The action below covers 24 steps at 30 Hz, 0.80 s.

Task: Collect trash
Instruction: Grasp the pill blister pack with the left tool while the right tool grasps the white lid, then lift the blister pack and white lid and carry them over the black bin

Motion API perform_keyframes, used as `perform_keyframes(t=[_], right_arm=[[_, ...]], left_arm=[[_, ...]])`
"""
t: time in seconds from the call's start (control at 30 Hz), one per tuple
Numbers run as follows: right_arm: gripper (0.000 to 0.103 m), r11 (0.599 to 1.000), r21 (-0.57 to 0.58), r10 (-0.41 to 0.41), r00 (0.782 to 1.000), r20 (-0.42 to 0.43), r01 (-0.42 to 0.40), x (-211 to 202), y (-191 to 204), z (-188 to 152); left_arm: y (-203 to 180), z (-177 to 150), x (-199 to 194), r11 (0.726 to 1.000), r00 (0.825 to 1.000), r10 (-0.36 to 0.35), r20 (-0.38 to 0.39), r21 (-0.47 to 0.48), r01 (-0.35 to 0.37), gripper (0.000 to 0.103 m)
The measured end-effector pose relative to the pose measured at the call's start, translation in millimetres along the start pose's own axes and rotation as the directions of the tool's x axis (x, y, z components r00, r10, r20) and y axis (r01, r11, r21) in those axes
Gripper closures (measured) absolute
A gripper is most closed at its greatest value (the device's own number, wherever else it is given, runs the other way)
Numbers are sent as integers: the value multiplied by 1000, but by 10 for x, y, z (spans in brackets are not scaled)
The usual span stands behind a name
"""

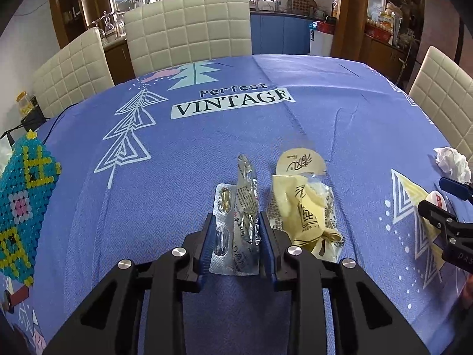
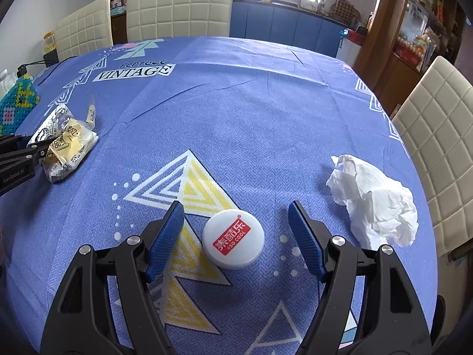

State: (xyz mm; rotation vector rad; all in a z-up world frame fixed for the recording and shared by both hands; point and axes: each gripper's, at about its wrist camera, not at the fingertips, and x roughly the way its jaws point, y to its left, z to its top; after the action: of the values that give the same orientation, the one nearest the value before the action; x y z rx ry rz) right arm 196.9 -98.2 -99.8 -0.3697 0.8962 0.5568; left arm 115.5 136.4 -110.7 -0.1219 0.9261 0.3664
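The left claw (image 1: 235, 227) pinched a crumpled silver blister pack (image 1: 239, 222) against the blue-clothed tabletop (image 1: 340, 112), just beside a yellow wrapper (image 1: 304, 207). The right claw (image 2: 236, 230) stood spread around a white round lid (image 2: 233, 240), its pads clear of it, near a crumpled tissue (image 2: 375, 201).

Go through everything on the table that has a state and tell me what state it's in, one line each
Left gripper: closed on the blister pack.
Blister pack: folded, pinched between the pads, one capsule left inside.
Yellow wrapper: torn open, crumpled, lying beside the pack.
Right gripper: open, straddling the lid.
White lid: flat on the cloth, label up, untouched.
Tissue: crumpled, lying loose.
Tablecloth: spread out, lightly creased.
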Motion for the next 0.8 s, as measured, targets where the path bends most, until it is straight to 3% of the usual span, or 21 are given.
perform_keyframes(t=[0.17, 0.2, 0.23, 0.8], right_arm=[[47, 1000, -11, 23, 1000, -4, -23, -14, 32, 11], [54, 999, -9, 42, 999, -8, -42, -16, 37, 10], [63, 998, -5, 56, 998, -10, -56, -19, 42, 5], [63, 995, -21, 100, 995, 32, -99, -379, 50, -95]], left_arm=[[6, -10, -41, 1000, 1000, 2, 1, -4, -2, 79], [3, -11, -67, 1000, 1000, 7, 11, 1, -7, 89], [-2, -7, -76, 1000, 1000, 11, 9, 7, -11, 89], [-15, -129, -436, 1000, 999, 26, 36, -5, -26, 89]])
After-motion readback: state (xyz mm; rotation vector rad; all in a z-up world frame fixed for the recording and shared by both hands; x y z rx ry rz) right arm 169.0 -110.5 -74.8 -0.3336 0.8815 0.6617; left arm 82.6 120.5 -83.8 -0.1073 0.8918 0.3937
